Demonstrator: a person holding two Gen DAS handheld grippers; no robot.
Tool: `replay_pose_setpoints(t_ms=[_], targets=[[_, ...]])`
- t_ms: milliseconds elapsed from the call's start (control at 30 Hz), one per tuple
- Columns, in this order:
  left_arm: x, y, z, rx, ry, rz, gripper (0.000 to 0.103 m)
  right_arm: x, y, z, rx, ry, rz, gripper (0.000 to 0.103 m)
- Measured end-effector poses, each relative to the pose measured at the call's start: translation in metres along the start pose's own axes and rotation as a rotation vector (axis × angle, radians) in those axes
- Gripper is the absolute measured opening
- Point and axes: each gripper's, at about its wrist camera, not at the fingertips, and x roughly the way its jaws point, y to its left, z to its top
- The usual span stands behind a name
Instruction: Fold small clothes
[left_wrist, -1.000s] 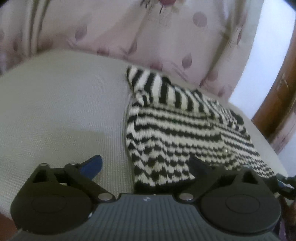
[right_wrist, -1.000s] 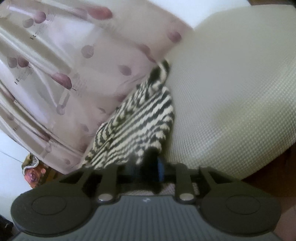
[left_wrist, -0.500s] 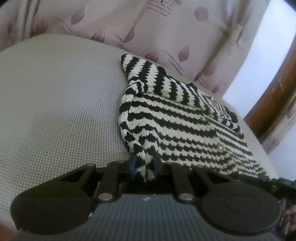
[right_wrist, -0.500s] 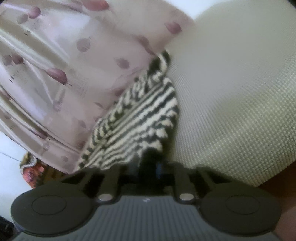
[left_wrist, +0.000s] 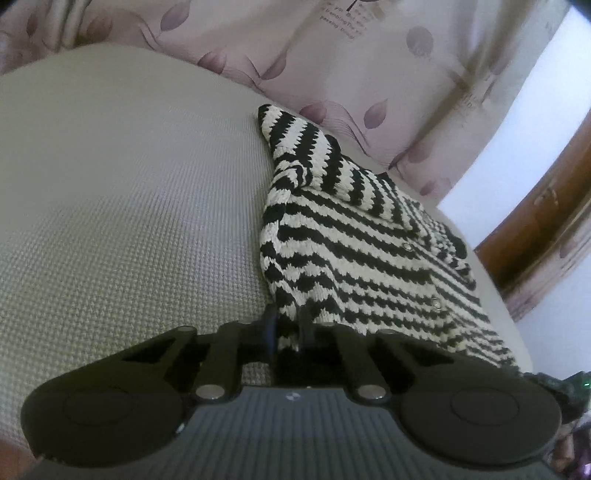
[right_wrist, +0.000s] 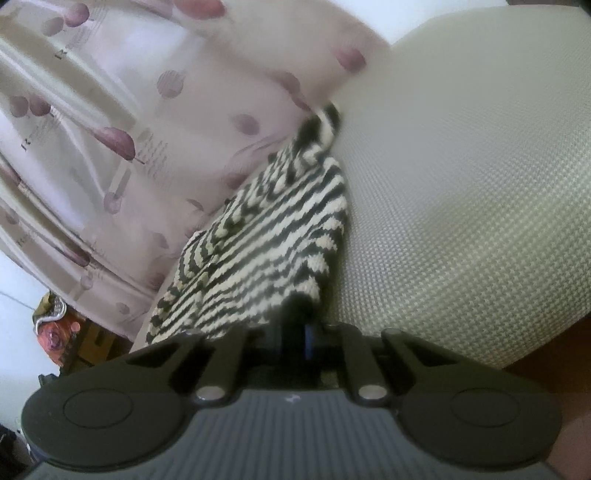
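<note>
A small black-and-white striped knitted cardigan (left_wrist: 354, 236) with little buttons lies on a grey woven cushion (left_wrist: 129, 206). My left gripper (left_wrist: 288, 325) is shut on the near hem corner of the cardigan, with knit pinched between its fingers. In the right wrist view the same cardigan (right_wrist: 266, 236) stretches away from me toward the curtain. My right gripper (right_wrist: 297, 325) is shut on its other near corner, at the garment's right edge. One sleeve (left_wrist: 295, 136) points away at the far end.
A pale pink curtain (left_wrist: 332, 55) with purple leaf prints hangs right behind the cushion. A brown wooden frame (left_wrist: 546, 221) stands at the right of the left wrist view. The cushion surface (right_wrist: 461, 184) spreads to the right of the cardigan. Colourful clutter (right_wrist: 55, 325) lies low on the left.
My left gripper went from wide open beside the hem to shut on the hem corner and moved in closer. My right gripper's fingers drew fully together on the other corner.
</note>
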Motion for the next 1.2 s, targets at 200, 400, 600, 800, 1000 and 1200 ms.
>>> replay_pose_setpoints(t_ms=[200,400,600,800,1000,1200], targets=[[0.007,0.006,0.005,-0.080,0.028,-0.044,0.021,0.001,-0.001,0.001,0.017,0.002,0.004,0.009],[-0.003,0.010,0.004,-0.076,-0.054,0.090,0.010,0.000,0.003,0.000,-0.010,0.000,-0.010,0.009],[-0.003,-0.005,0.001,0.016,-0.029,0.072,0.012,0.000,-0.001,0.000,0.003,-0.001,0.011,0.009],[-0.001,-0.019,-0.001,0.075,-0.011,0.012,0.071,0.000,-0.008,0.002,0.048,0.013,0.049,0.010],[0.011,-0.030,-0.008,0.146,-0.008,0.077,0.015,0.006,0.000,0.004,0.015,0.049,0.053,0.010],[0.011,-0.031,-0.015,0.155,-0.049,0.089,0.015,0.009,0.005,0.003,-0.029,0.042,0.034,0.009]])
